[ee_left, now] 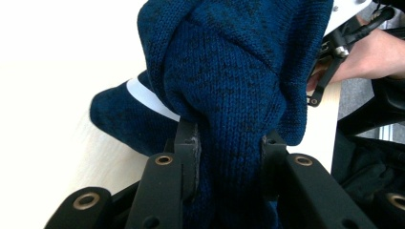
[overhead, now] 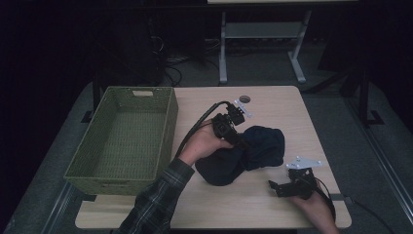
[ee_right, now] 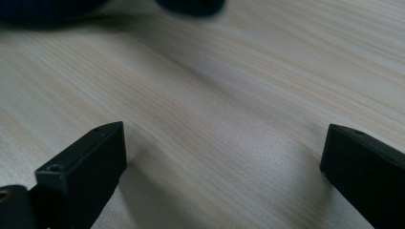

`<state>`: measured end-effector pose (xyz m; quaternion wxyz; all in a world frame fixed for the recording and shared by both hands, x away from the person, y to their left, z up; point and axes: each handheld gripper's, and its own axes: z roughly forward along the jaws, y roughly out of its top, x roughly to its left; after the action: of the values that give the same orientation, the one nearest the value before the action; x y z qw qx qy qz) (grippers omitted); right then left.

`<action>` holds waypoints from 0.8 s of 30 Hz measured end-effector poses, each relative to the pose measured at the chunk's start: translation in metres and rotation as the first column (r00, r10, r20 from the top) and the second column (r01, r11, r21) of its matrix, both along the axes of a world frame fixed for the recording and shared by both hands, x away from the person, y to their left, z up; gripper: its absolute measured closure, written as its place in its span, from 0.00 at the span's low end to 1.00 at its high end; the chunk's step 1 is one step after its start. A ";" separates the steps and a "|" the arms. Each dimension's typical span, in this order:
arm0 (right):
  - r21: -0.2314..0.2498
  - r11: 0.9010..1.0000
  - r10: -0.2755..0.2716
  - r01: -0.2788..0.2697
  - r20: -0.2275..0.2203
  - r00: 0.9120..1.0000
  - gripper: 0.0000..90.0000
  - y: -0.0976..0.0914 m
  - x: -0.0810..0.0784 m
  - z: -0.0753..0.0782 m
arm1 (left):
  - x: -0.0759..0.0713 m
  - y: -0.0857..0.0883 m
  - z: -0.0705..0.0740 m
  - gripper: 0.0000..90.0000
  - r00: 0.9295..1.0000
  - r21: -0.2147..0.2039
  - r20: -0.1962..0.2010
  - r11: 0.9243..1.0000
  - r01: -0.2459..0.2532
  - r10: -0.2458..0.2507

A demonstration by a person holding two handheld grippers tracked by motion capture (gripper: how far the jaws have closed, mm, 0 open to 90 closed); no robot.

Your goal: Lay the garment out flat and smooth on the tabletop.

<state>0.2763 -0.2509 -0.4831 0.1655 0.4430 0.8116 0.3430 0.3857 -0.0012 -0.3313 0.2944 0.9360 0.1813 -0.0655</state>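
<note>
This looks like a lab or office workroom set up for recording. A pale wood-grain desk (overhead: pixel 272 105) with rounded corners stands on grey carpet (overhead: pixel 341 122). Behind the desk, the white metal legs of a second workbench (overhead: pixel 223 53) rise from the floor, and just left of those legs black cables (overhead: pixel 170 68) lie tangled in the dim room.

Your high view is dim: the room behind the table (overhead: pixel 272 102) is almost black, and the dark garment (overhead: pixel 253 151) on the table loses its detail. In the left gripper view, the table left of the blue knit (ee_left: pixel 229 71) is blown out to white, while the knit stays sharp. In the right gripper view, the wood is evenly lit, with soft shadows beside the jaws, and the far edge is blurred.
</note>
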 end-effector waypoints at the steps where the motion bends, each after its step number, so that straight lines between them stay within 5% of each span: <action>1: 0.000 1.000 -0.001 0.001 0.000 1.000 0.02 0.000 0.000 0.000 | 0.001 -0.002 -0.003 0.77 1.000 0.001 -0.005 1.000 0.002 -0.002; 11: -0.001 1.000 0.000 0.000 -0.001 1.000 0.02 0.000 0.000 0.000 | 0.011 -0.011 -0.032 0.76 1.000 0.015 -0.013 1.000 0.026 -0.026; 24: 0.002 1.000 -0.002 0.002 -0.004 1.000 0.02 0.000 0.000 0.000 | 0.027 0.007 -0.063 0.71 0.999 -0.017 -0.034 1.000 0.006 -0.007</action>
<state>0.2760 -0.2506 -0.4831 0.1638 0.4448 0.8112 0.3426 0.4130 0.0058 -0.3942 0.2991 0.9328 0.1827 -0.0839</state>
